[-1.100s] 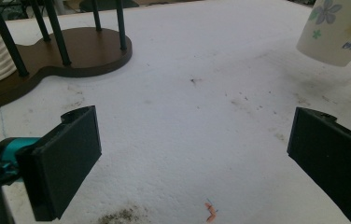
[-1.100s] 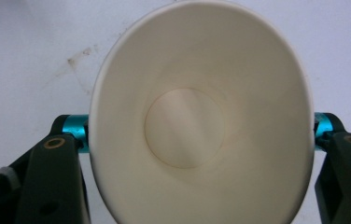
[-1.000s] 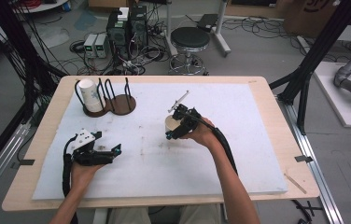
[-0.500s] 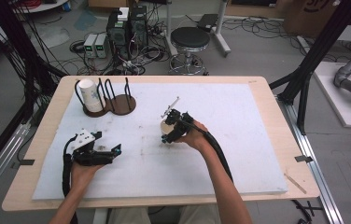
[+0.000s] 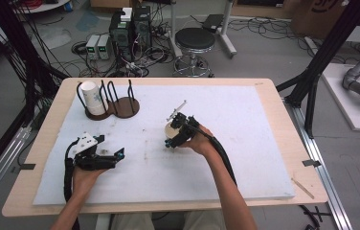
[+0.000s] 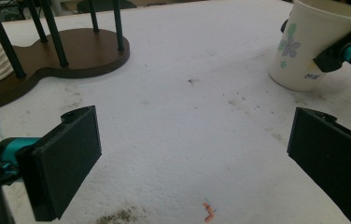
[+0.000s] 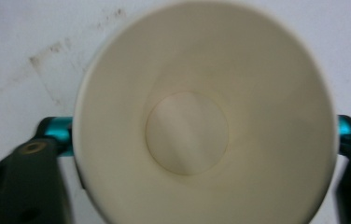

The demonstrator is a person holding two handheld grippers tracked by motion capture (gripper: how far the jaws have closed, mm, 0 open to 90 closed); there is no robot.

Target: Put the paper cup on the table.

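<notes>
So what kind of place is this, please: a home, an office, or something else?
Most likely a robotics or data-collection lab. A person works at a foam-covered table framed by black metal struts, holding a cabled right gripper. Computers and loose cables lie on the grey floor behind it.

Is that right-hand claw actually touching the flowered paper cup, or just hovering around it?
Touching. In the right gripper view the paper cup sits squeezed between the right gripper jaws; the left gripper view shows a jaw pressed on its wall.
</notes>
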